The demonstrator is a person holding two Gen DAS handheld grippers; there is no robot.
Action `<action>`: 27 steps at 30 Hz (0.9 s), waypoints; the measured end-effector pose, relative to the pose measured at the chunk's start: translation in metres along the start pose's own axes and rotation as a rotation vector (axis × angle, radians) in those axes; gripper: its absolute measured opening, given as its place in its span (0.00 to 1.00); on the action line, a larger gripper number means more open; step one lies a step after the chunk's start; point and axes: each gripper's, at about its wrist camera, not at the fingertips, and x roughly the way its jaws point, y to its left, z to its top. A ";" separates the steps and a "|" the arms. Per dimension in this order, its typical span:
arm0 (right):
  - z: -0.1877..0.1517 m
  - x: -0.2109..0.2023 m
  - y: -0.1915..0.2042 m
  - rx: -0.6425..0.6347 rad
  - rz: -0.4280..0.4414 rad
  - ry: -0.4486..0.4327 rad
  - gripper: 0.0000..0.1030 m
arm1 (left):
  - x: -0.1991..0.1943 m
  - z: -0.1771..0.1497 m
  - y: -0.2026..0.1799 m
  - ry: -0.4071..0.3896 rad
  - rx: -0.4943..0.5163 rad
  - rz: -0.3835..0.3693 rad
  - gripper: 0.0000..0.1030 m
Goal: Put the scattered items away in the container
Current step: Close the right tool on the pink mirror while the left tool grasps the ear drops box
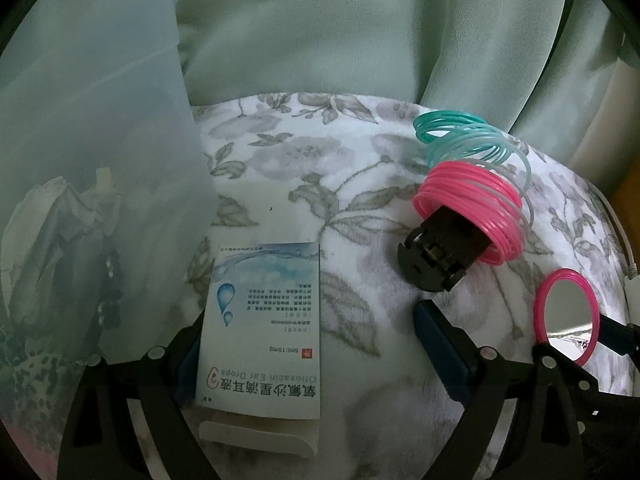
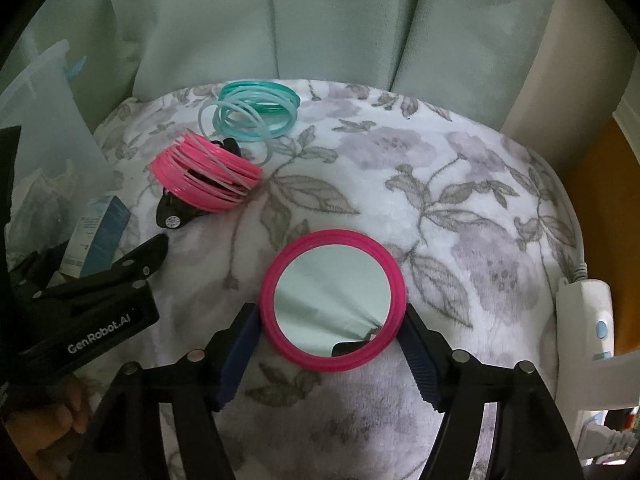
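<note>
A round pink-rimmed mirror (image 2: pixel 333 300) lies flat, glass up, on a floral blanket (image 2: pixel 460 200). It sits between the two fingers of the right tool (image 2: pixel 332 348), whose blue pads touch or nearly touch its rim on both sides; whether they squeeze it cannot be told.

A white ear-drops box (image 1: pixel 262 328) lies flat with its long axis running away from the left wrist camera, its printed text upside down. It rests against the left finger of the left tool (image 1: pixel 316 356), whose jaws stand wide apart, the right finger well clear of the box.

Farther out lie a pink and teal coil spring (image 1: pixel 472 184) looped over a black clip (image 1: pixel 436 256), and, at the left, a translucent container (image 1: pixel 100 160).
</note>
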 end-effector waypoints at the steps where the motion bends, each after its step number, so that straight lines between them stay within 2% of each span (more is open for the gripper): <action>1: 0.000 0.000 -0.001 0.006 0.000 0.003 0.70 | -0.004 -0.010 -0.010 0.001 -0.006 0.004 0.91; 3: 0.001 -0.002 -0.002 0.026 0.000 0.014 0.70 | -0.010 -0.026 -0.027 0.005 -0.015 0.008 0.90; 12: -0.006 -0.009 -0.002 0.050 -0.010 0.055 0.69 | -0.023 -0.042 -0.040 0.031 0.002 0.003 0.83; 27: -0.029 -0.023 0.004 0.072 -0.037 0.083 0.69 | -0.046 -0.086 -0.071 0.054 0.035 -0.032 0.62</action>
